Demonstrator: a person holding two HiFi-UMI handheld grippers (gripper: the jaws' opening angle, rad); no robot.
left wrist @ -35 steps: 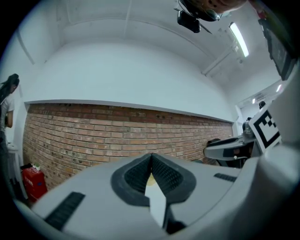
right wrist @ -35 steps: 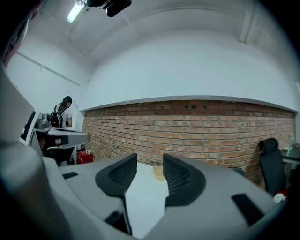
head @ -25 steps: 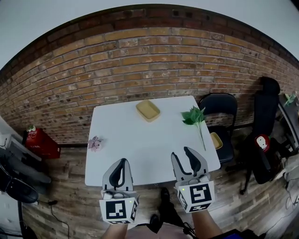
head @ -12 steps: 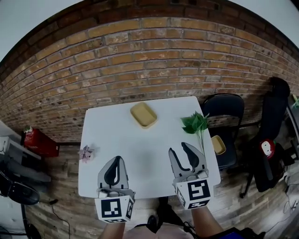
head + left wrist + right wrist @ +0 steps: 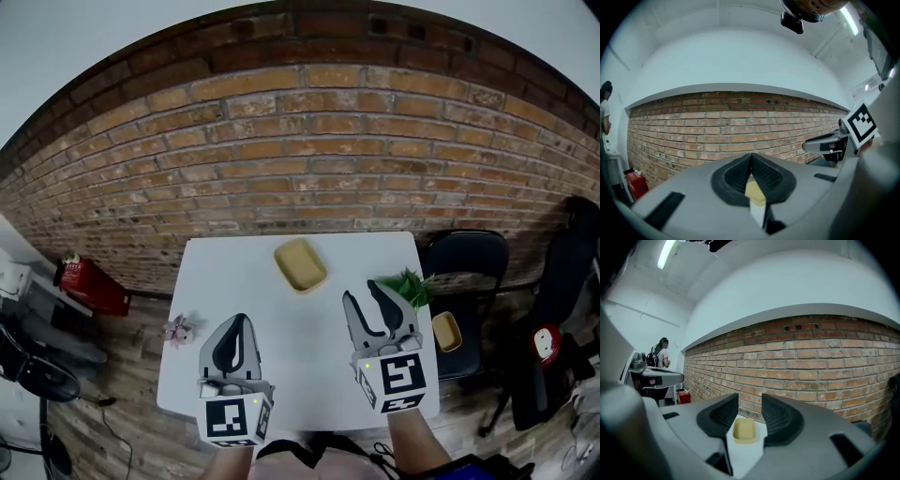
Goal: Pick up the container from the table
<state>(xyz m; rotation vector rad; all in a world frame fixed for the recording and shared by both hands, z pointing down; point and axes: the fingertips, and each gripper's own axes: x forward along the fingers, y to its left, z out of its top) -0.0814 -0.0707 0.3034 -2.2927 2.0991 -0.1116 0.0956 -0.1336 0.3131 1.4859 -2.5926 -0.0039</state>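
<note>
Both of your grippers have come forward from the near edge of the table (image 5: pixel 225 272) and now reach out over its top. The gap to the container (image 5: pixel 300 265) has shrunk. It sits untouched on the far half of the table, near the brick wall and a little left of your right gripper's line.

Your right gripper (image 5: pixel 362 291) has its jaws spread, though they are closing a little. Nothing is between them, and the container (image 5: pixel 744 431) shows through the gap, well ahead. If that narrowing goes on, you will likely have to widen them again to fit the rim.

Your left gripper (image 5: pixel 240 323) is clenched on nothing, its tips meeting. It trails behind and to the left, so the right one looks like the picker.

The approach is under way but no grasp has begun. Mind the leafy sprig (image 5: pixel 408 286) just beside your right gripper.
</note>
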